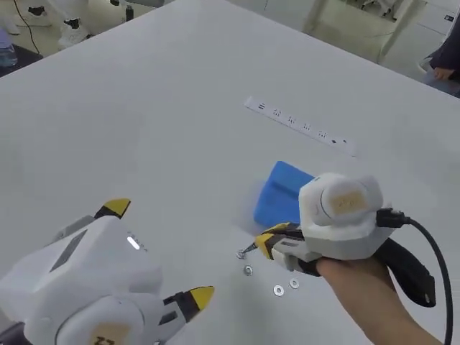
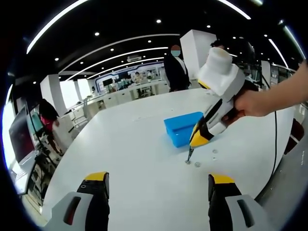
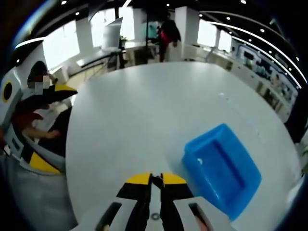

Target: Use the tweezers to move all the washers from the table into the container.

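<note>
- My right claw is clamped on the tweezers, its jaws pressed almost together.
- The tweezers' tip points down at one washer on the white table. I cannot tell whether it touches.
- Three more washers lie loose close by, beside my right hand.
- The blue container sits just beyond the right claw, open side up. The claw's white body covers its near corner in the head view.
- My left claw hangs wide open, holding nothing, well apart from the washers.
- A power strip lies farther back, clear of the container.
- A black cable trails from the right claw.
</note>
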